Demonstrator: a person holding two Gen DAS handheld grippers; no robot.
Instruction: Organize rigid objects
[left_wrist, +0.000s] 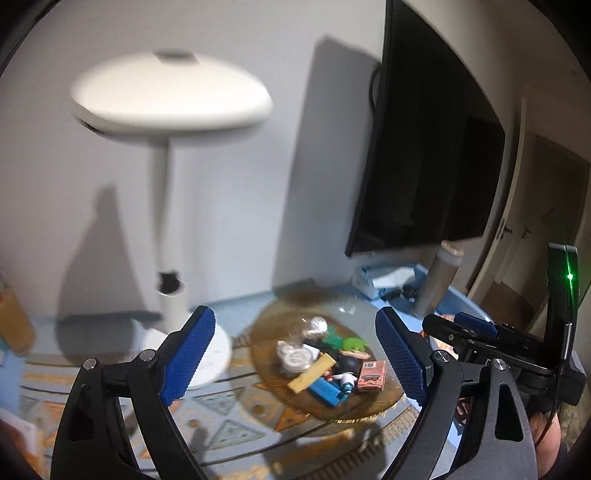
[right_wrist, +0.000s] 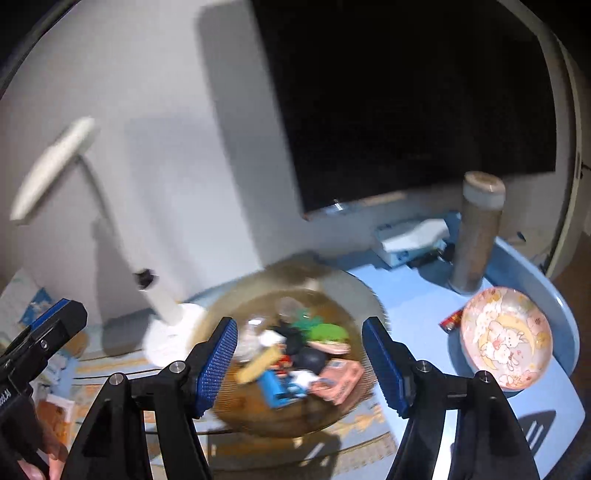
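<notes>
Both grippers spread wide and empty above the table (right_wrist: 417, 306): left gripper (left_wrist: 295, 354), right gripper (right_wrist: 299, 365), each aimed at the amber glass plate (left_wrist: 369, 410).

Heaped on that plate, straight ahead at 12 o'clock between either pair of fingers: a yellow block (left_wrist: 310, 373), a blue block (left_wrist: 325, 393), a pink box (left_wrist: 371, 374), a round white case (left_wrist: 295, 356), green pieces (left_wrist: 354, 343) and a small dark-headed figure (left_wrist: 347, 367). Long axis of the yellow block running from 7 to 1 o'clock in the left view, crosswise to neither jaw line exactly. Neither hand plainly nearer; pile centred for both.

Shown only by the right view: a pink bunny bowl (right_wrist: 506, 339) at 3 o'clock of the plate, apart from it, holding nothing visible, with a small red item (right_wrist: 450, 321) at its rim. Fits a pile awaiting sorting or one already gathered. Blur hides finer detail.

Left view alone: the lamp (left_wrist: 166, 221) at 10 o'clock.
</notes>
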